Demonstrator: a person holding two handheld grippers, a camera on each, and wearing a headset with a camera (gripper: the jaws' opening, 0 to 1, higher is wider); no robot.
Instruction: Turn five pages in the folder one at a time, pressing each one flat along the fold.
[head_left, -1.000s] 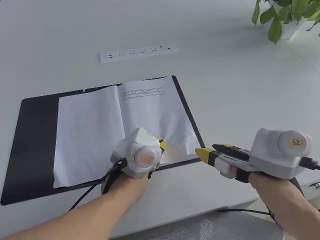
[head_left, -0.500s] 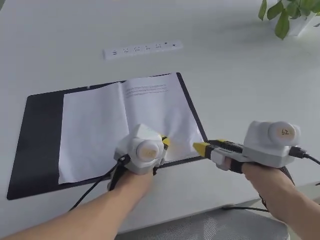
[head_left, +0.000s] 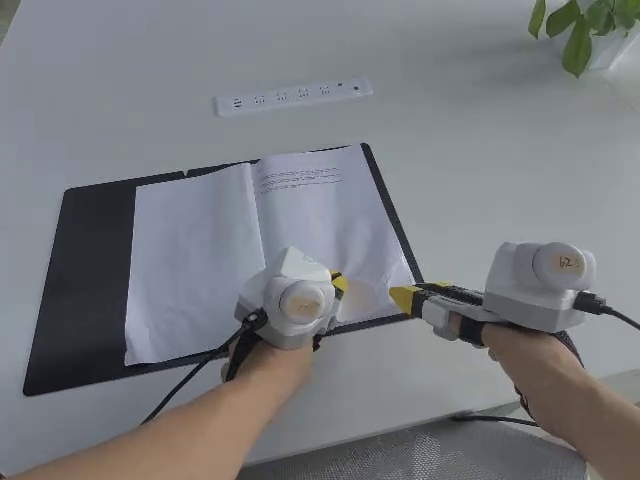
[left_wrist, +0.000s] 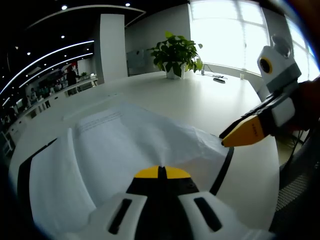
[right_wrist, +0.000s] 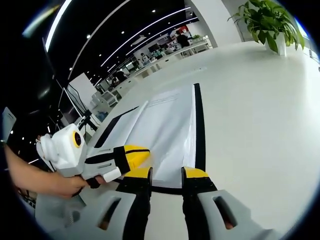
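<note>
Folder (head_left: 88, 270) open on counter (head_left: 470, 150); left gripper (head_left: 338, 284), fingers closed, tips on right page (head_left: 330, 215), likely steadying it; right gripper (head_left: 404, 297), fingers parted, poised beside page corner to pinch.

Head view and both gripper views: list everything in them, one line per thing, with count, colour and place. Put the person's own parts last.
table: one, white, under everything.
folder: one, black, lying open in the middle of the table.
pages: white, spread flat in the folder, a few printed lines at the top of the right one.
power strip: one, white, beyond the folder.
plant: one, green, at the far right corner.
cables: two, black, trailing from the tools.
left tool: white with yellow tips, shut, on the right page's near edge.
right tool: white with yellow tips, open, at that page's near right corner.
arms: two, bare, at the bottom edge.
</note>
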